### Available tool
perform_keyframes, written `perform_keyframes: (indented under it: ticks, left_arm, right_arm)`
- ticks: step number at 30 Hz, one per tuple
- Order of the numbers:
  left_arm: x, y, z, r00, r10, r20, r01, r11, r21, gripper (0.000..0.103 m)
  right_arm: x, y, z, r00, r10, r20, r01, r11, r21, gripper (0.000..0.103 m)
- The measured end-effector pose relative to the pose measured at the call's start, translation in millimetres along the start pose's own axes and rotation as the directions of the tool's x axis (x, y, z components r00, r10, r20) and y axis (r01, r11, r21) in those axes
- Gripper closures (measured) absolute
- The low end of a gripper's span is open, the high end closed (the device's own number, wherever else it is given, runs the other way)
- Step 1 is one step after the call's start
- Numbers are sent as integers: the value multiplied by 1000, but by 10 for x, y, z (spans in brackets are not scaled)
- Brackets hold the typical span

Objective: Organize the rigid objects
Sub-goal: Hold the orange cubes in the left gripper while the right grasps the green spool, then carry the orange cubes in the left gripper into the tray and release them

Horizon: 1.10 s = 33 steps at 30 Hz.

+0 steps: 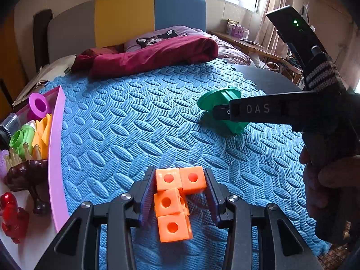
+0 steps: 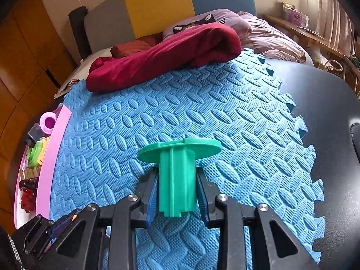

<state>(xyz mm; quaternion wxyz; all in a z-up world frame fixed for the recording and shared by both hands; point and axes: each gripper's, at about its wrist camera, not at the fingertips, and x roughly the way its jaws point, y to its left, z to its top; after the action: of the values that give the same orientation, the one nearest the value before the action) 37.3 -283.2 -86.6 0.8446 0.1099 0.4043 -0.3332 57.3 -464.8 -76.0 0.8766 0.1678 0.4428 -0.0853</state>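
A: Pink tray [image 1: 56, 148] at nine o'clock already holds toys; left claw [image 1: 180, 193] straddles the orange blocks [image 1: 174, 202] on the mat [image 1: 135, 123], pads apparently touching.

B: Right claw [image 2: 176, 191] pinches the green spool [image 2: 177, 171]. Likely next: carry both trayward.

Right gripper finger [image 1: 221, 112] covers the middle of the green spool [image 1: 221, 96] in the left wrist view; pad contact not visible there. Pink tray [image 1: 56, 148] cut by the left edge, so its contents are only partly seen: red toy [image 1: 11, 216] clipped, clear jar [image 1: 9, 127] half out of view. Tray items in the right wrist view too small to identify. Black table [image 2: 333, 103] runs off the right edge.
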Motion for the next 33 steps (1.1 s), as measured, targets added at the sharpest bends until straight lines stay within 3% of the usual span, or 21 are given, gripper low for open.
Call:
perform_keyframes:
  ticks: [5,11,20,33]
  left_arm:
    - [-1,-5,1,1000,1,-1,-1,1000,1,60]
    - [-2,8,2,1000,-3,1,3,1000,-3,61]
    - [-52,7,1,1000,5,-1,-5,1000,-1,62]
    - [-680,-77,19,997,-5,83,4,1000,18,61]
  right_arm:
    - [10,-4,-21,999,14,32,-14,1000,7,72]
    - [58,300,-136,984,-137,116,155,976,-156,71]
    - [59,248,-123,986,-119,117,135,982,-132,72]
    - [59,228,-122,987,-110,116,125,984,-124,72]
